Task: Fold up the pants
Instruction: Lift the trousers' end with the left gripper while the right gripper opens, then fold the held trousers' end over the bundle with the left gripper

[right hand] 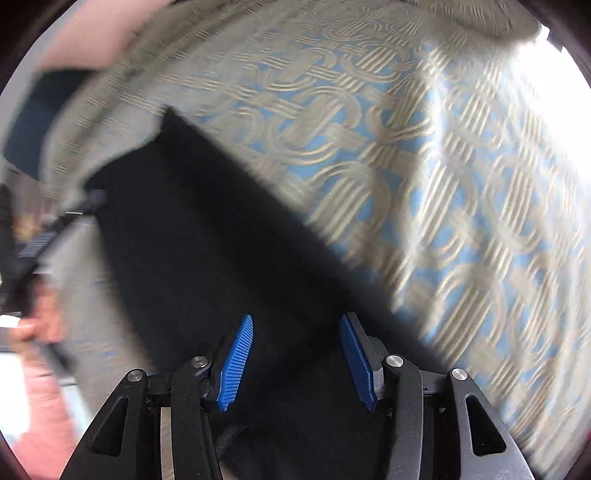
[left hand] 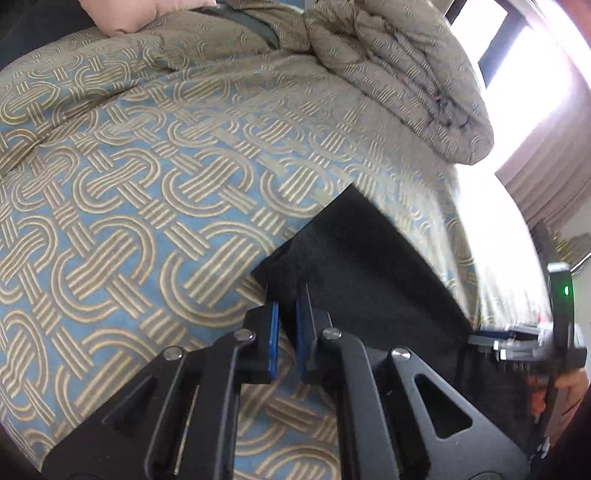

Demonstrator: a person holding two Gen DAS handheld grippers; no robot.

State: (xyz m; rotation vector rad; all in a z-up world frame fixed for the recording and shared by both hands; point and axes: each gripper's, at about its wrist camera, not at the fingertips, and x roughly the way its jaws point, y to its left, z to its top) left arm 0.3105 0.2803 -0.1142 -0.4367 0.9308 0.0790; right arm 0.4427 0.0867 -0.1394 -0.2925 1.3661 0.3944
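The black fabric pants (left hand: 373,266) lie spread on the bed, on a blue bedspread woven with tan interlocking loops (left hand: 147,177). In the left wrist view they run as a dark band from a corner near the middle of the picture down toward the lower right. In the right wrist view they fill the lower middle and taper to a corner at the upper left.

The left gripper (left hand: 287,334) points down at the near edge of the pants. Its blue pads stand almost together with only a narrow slit between them, and the edge of the black cloth sits at their tips. I cannot tell whether any cloth is actually caught in that slit.

The right gripper (right hand: 297,334) hangs over the pants, its ribbed blue pads (right hand: 236,362) clearly apart. Black cloth shows in the gap below them, and the pads do not press on it. That view is smeared with blur.

A rumpled quilt of the same tan pattern (left hand: 399,77) is heaped at the far side of the bed. A pale pink pillow (left hand: 140,14) shows at the top edge.
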